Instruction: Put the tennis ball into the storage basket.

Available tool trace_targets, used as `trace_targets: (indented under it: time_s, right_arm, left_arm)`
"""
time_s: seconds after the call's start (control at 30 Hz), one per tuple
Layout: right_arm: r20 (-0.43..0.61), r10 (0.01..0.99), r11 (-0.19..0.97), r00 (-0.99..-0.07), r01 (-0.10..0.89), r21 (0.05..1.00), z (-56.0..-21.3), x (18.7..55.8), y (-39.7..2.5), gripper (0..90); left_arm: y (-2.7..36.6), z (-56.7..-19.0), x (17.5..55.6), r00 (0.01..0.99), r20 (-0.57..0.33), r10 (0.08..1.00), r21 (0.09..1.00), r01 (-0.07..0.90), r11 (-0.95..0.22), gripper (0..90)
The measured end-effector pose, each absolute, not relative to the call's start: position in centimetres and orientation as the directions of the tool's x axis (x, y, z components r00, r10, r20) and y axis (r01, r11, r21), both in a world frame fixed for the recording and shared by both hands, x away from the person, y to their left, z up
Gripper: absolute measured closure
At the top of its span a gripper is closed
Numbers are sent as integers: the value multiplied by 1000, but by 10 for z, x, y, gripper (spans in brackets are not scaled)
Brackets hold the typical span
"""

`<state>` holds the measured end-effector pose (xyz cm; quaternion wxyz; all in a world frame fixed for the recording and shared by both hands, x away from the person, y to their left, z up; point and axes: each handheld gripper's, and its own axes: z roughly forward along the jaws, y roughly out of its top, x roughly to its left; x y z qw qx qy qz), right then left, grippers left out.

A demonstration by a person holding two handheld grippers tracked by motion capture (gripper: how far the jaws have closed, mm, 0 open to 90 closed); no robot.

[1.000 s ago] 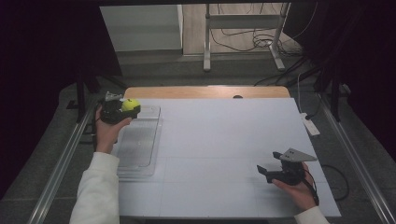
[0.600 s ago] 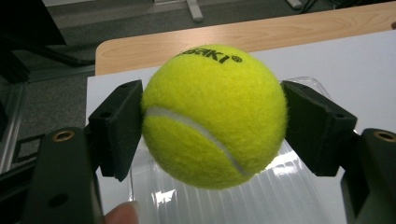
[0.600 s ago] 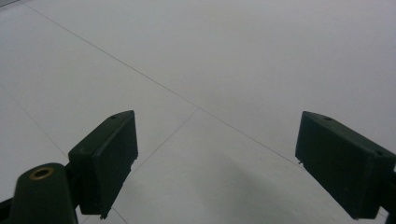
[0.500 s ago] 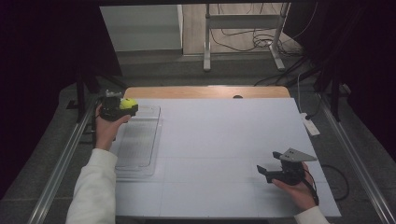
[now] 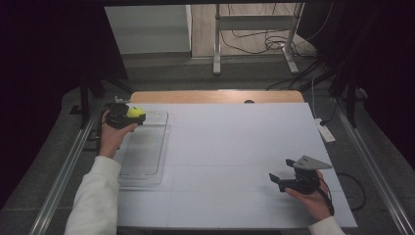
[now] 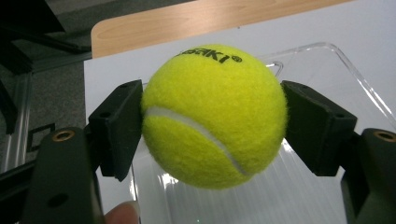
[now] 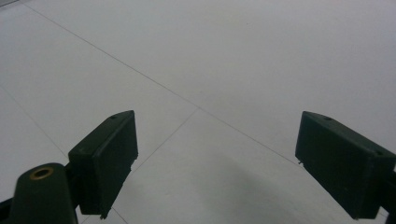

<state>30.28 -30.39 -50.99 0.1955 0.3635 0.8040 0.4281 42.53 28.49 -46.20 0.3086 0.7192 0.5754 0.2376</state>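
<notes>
A yellow tennis ball (image 6: 214,114) with black lettering sits squeezed between the two black jaws of my left gripper (image 6: 212,126). In the high view that left gripper (image 5: 128,117) holds the tennis ball (image 5: 136,112) over the far end of a clear plastic tray (image 5: 144,156) at the table's left side. The tray's transparent rim (image 6: 355,74) shows behind and under the ball. My right gripper (image 5: 279,179) rests low over the white table near its front right, jaws wide apart. In the right gripper view my right gripper (image 7: 212,168) has nothing between its jaws.
White sheets cover the table (image 5: 235,147), with a wooden strip (image 5: 215,96) at the far edge. A white power strip (image 5: 324,131) lies at the right edge. Metal rails (image 5: 68,161) run along both sides. Stand legs and cables (image 5: 254,44) are on the floor beyond.
The left hand with the ball has drifted slightly toward the far left corner of the tray. The right gripper has stayed in place.
</notes>
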Motion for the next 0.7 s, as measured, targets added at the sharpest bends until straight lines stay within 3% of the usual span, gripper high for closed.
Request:
trace_targets:
  time_s: [0.7]
  right_arm:
    - [-5,752,370,-659,416,831,-510,303,-304,137]
  left_arm:
    - [283,-471,424,251,6,968,672,716,-190,263]
